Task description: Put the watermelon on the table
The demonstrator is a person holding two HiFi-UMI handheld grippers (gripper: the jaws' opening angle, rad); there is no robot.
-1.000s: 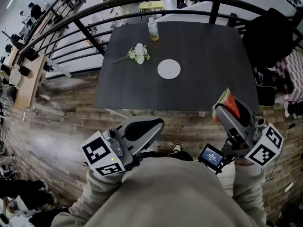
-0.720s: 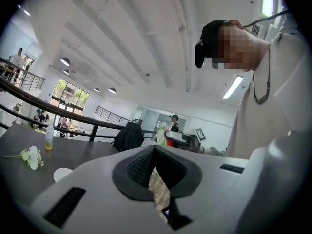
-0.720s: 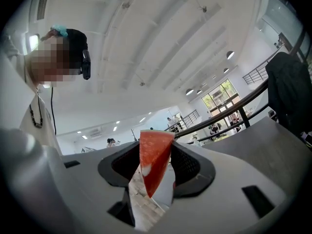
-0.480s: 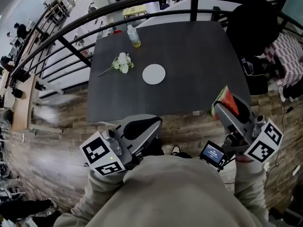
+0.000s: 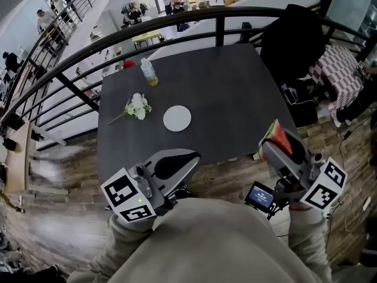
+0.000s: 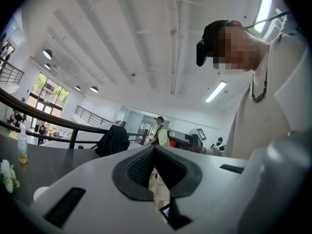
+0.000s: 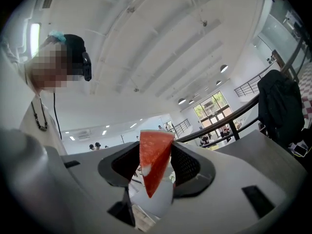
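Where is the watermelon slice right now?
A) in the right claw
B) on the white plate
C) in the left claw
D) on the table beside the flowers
A: the right claw grips the watermelon slice between its pads; the left claw is shut and empty.

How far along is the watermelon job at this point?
Done: the watermelon slice is picked up and clamped in the right gripper. In hand: it is held in the air by the near edge of the table. Left: bring it over the tabletop and set it down. The left gripper is shut and empty.
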